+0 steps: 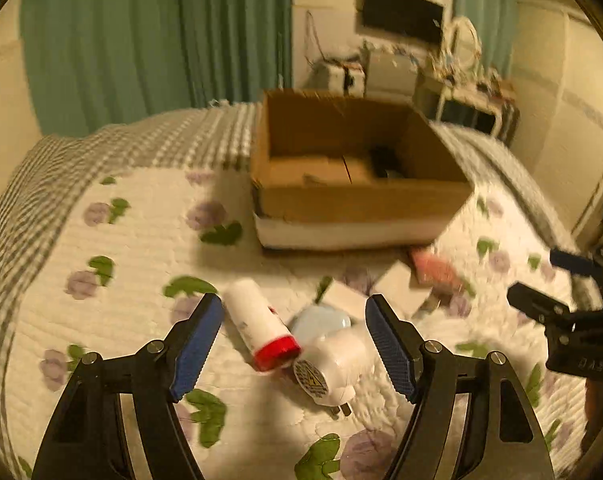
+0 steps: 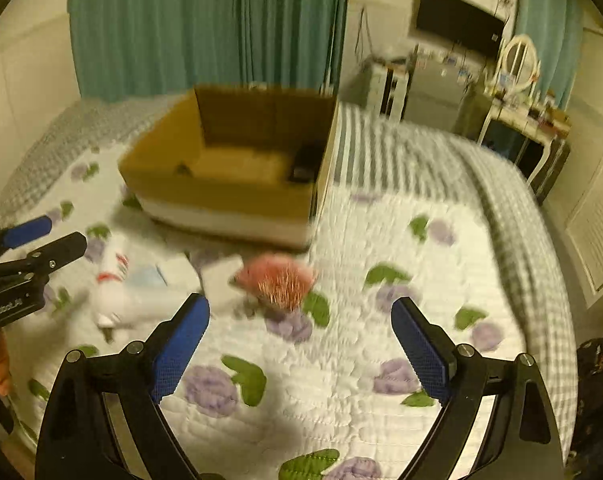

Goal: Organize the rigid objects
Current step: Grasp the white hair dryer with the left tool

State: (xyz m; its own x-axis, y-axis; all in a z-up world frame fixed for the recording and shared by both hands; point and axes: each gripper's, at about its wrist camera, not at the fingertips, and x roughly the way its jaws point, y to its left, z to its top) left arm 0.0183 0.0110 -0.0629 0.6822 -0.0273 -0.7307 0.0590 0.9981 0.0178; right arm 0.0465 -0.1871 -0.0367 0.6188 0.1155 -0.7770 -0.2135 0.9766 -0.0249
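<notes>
Several small items lie on the floral quilt. In the left wrist view a white tube with a red cap, a white plug adapter, a pale blue round case, white boxes and a pink packet lie in a cluster. My left gripper is open just above the tube and the adapter, holding nothing. My right gripper is open and empty above the quilt, just near of the pink packet. An open cardboard box stands behind the cluster with a dark item inside.
The bed's grey striped border runs around the far side. Green curtains hang behind. A dresser with a mirror and a wall screen stand at the far right. The right gripper also shows in the left wrist view.
</notes>
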